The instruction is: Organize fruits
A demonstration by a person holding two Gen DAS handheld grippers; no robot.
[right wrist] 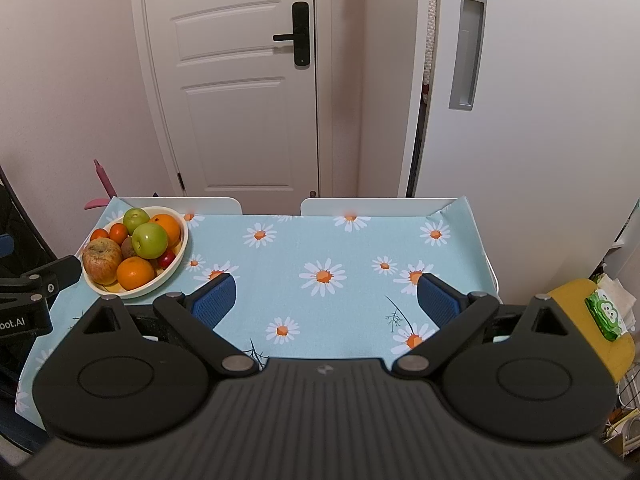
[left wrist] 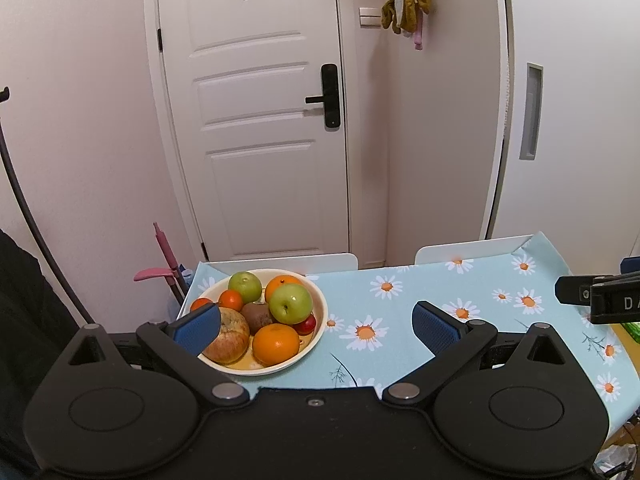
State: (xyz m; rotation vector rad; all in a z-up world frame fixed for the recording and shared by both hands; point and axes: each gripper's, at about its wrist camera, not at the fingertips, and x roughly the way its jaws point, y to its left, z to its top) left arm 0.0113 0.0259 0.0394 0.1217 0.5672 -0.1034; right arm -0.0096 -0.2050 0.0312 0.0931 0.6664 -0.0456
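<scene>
A cream bowl sits at the table's far left corner, also in the right wrist view. It holds two green apples, oranges, a mottled red apple, a brown kiwi, small tangerines and a small red fruit. My left gripper is open and empty, just in front of the bowl, its left fingertip overlapping the red apple. My right gripper is open and empty above the table's middle. Each gripper's side shows in the other view.
The table wears a light blue daisy cloth. Two white chair backs stand at its far edge before a white door. A yellow holder with a green tissue pack is at the right. A pink tool leans at the left.
</scene>
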